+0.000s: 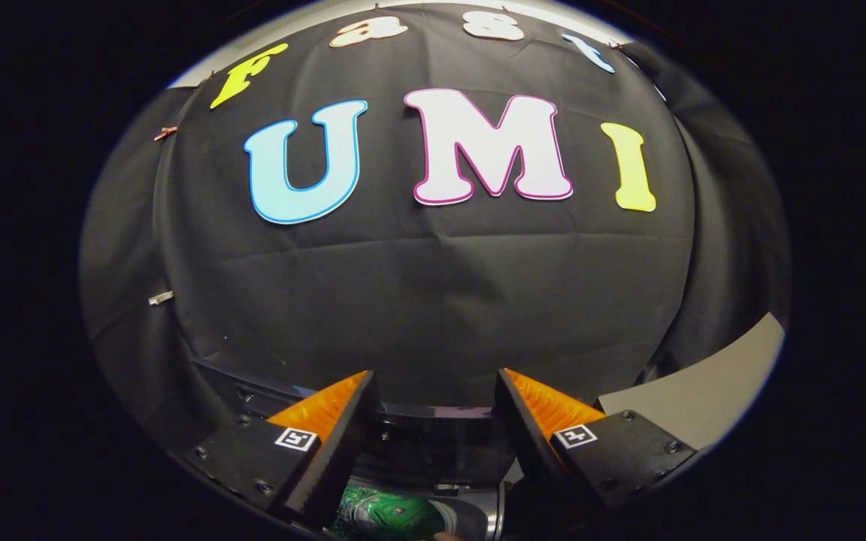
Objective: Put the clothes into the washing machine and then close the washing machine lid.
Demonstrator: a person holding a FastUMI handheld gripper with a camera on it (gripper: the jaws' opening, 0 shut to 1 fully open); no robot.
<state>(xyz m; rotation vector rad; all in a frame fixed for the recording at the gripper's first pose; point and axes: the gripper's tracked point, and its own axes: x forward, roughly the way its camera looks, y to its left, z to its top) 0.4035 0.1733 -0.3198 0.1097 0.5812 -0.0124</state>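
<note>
Down between the bases of my two fingers I can see a patch of green patterned cloth, which I take to be the clothes (pixel 384 515). It lies low and close under the gripper (pixel 433 383), and only a small part of it shows. Just past it runs the dark curved edge of the washing machine (pixel 433 443), crossing from one finger to the other; I cannot tell from here whether the lid is up or down, or whether the cloth is already inside the tub.

The gripper is held nearly level, pointing straight at the back wall rather than down at the machine. Its fingers stand wide apart with nothing between the tips, so it grips nothing.

Beyond the fingertips hangs the black cloth wall (pixel 433 300) of the booth, creased across the middle and draped in folds at both sides. A small metal clip (pixel 161 298) sits on the cloth off to the left. To the right of the right finger (pixel 546 413) is a pale, bare surface (pixel 704 398), beside the machine's edge. Nothing stands between the fingers and the wall.
</note>
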